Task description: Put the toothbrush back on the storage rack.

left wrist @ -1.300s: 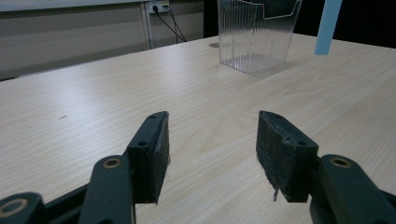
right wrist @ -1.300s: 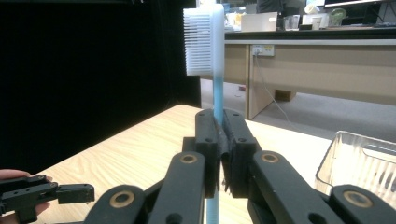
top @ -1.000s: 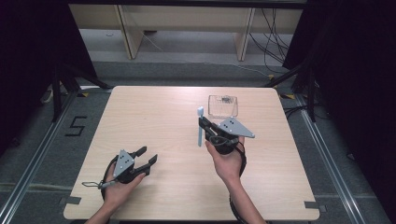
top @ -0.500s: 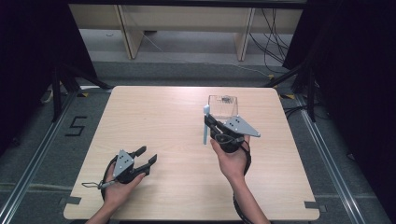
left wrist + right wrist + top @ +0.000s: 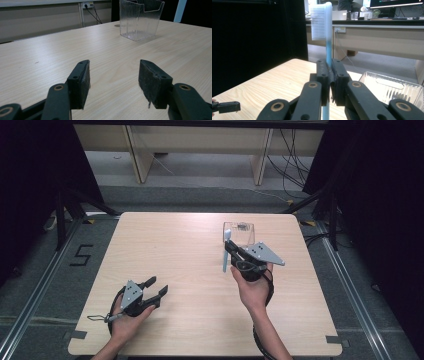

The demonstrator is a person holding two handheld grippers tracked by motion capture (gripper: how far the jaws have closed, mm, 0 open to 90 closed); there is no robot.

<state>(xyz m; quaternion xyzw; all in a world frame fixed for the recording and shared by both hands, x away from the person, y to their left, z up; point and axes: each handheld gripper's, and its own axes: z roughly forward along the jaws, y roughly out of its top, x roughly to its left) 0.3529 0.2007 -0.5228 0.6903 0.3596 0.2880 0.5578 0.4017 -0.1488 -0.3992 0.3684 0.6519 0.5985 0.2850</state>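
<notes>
Wooden table [image 5: 200,270] stands on a grey floor in the high view; the right gripper [image 5: 231,251] holds a toothbrush [image 5: 226,251] upright just before a clear box [image 5: 239,234] near the far right edge, while the left gripper [image 5: 156,288] rests near the front left corner. Left gripper view: jaws apart over bare wood, box [image 5: 140,18] beyond. Right gripper view: jaws clamped on the toothbrush [image 5: 327,50] handle, bristles up, box [image 5: 392,91] beside.

Both grippers are black, each topped by a grey three-cornered plate. The left gripper [image 5: 156,289] has worn dark pads on its fingers [image 5: 80,83], with brass-coloured pivot pins. A thin cable seems to trail from it; the forearms are bare.
</notes>
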